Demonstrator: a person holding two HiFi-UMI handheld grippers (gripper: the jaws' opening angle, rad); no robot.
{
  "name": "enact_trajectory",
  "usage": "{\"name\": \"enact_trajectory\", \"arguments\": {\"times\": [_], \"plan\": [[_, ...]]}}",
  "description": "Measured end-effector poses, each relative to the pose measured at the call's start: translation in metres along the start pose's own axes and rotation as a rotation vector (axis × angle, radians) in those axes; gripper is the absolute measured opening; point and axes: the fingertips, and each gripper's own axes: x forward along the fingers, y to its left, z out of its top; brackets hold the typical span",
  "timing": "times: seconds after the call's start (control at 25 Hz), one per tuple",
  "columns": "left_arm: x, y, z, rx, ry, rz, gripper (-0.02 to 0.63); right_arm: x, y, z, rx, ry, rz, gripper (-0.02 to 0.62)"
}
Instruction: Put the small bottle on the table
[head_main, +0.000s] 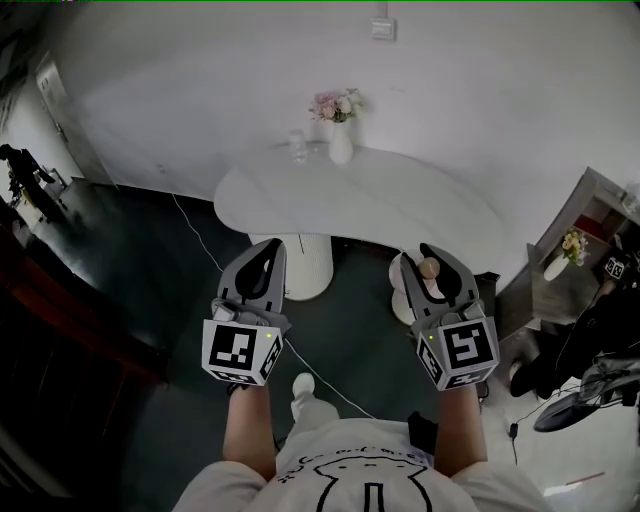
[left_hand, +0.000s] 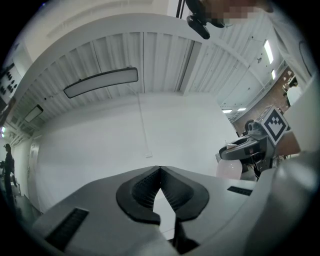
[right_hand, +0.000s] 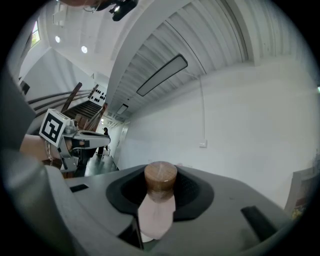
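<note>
the right gripper (head_main: 420, 258) is clamped on a small pale pink bottle with a round brown wooden cap (head_main: 430, 268). in the right gripper view its jaws stand partly apart, with the black pads pressed on either side of the bottle (right_hand: 157, 212). the wooden cap sticks out just past the tips of the gripper (right_hand: 161, 174).

the left gripper (head_main: 269, 247) holds nothing. in the left gripper view the tips of this gripper (left_hand: 160, 170) meet, and only a narrow slit of white wall shows behind them.

both grippers are held side by side in front of the person, tilted upward, over a dark floor (head_main: 170, 300). the bottle is in the air, just short of the near edge of a white table with a rounded outline (head_main: 400, 215), and does not touch it.

at the far side of the table stands a white vase of pink flowers (head_main: 341, 145), with a small clear glass item (head_main: 298, 147) just beside it.

in the left gripper view the right gripper (left_hand: 235, 147) shows at the right edge with the pale bottle (left_hand: 229, 169) in it.
</note>
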Motion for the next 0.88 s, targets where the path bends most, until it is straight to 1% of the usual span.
{"name": "enact_trajectory", "arguments": {"times": [0.28,0.56,0.88], "plan": [[0.044,0.056,-0.024,-0.015,0.006,-0.005,0.003,0.073,0.0,-0.001,-0.007,0.008,-0.002,0.115],[0.095,0.12,-0.057,-0.027,0.028,-0.018,0.003,0.158,0.004,-0.012,0.01,0.043,-0.007,0.115],[0.14,0.202,-0.093,-0.062,0.026,-0.027,0.003,0.247,0.023,-0.024,0.01,0.079,-0.018,0.115]]}}
